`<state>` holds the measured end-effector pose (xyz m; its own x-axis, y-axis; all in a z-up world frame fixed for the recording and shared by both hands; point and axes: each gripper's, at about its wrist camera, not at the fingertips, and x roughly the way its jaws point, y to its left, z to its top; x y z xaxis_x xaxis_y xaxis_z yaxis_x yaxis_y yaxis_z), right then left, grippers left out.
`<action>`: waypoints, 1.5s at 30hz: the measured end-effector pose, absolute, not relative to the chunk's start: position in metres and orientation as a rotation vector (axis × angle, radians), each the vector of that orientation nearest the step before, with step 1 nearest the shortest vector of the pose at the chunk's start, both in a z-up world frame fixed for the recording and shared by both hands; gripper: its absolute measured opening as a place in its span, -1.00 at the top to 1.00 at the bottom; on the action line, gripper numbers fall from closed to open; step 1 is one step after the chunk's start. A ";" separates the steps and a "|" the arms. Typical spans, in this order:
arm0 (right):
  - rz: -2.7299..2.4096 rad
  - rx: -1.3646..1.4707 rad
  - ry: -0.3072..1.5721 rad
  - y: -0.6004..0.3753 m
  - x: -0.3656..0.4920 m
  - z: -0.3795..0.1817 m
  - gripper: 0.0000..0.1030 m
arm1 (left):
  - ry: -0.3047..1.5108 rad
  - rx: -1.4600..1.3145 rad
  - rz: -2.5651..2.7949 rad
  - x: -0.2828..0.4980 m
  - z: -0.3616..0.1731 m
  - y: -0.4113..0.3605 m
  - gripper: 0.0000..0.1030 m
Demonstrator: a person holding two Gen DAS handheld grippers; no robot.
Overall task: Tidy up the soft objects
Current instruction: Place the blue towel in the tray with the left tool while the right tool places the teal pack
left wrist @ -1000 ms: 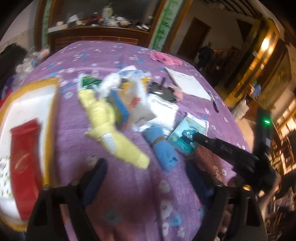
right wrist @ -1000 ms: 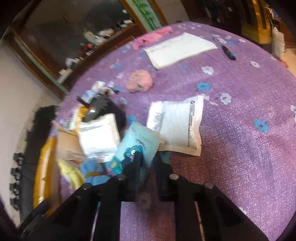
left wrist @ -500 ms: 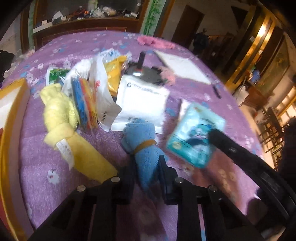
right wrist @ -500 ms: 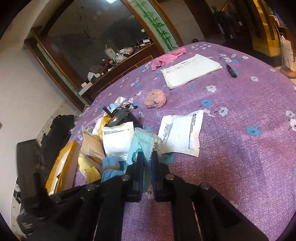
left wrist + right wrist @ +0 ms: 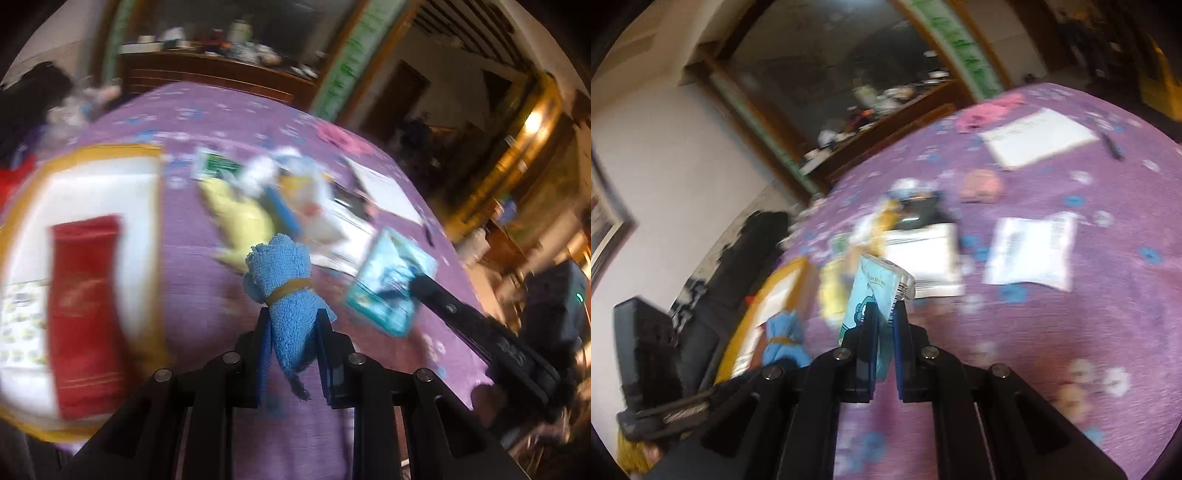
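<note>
Above purple tablecloth (image 5: 192, 295), beside yellow-rimmed tray (image 5: 155, 155): left gripper (image 5: 293, 317) raised, clamped on blue rolled towel (image 5: 284, 280); right gripper (image 5: 885, 314) lifted alongside, pinching light-blue packet (image 5: 875, 288) upright.

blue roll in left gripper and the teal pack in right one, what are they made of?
Blue roll: looks like terry or microfibre cloth, matte and fuzzy with a looped pile, cinched by a tan band. Teal pack: seems thin plastic film, smooth and slightly glossy, printed with a cartoon and barcode, crinkled at the top edge; contents not visible.
</note>
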<state>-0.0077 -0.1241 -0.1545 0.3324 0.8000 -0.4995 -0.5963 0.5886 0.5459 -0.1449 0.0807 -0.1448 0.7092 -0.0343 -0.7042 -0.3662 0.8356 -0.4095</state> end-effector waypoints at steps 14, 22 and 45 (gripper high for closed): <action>1.261 0.058 0.935 0.043 -0.064 -0.138 0.85 | 0.695 -0.655 0.554 -0.230 -0.132 0.225 0.57; 1.211 -0.050 0.962 0.094 -0.062 -0.150 0.85 | 0.804 -0.655 0.569 -0.202 -0.170 0.267 0.56; 1.175 0.064 0.916 -0.005 -0.055 -0.156 -0.66 | 0.665 -0.618 0.381 -0.194 -0.142 0.152 -0.60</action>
<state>-0.0546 -0.0054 -0.1556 0.0810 0.8099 -0.5810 -0.7613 0.4266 0.4884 -0.1937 0.1521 -0.1417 0.7292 0.1327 -0.6713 -0.5115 0.7574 -0.4058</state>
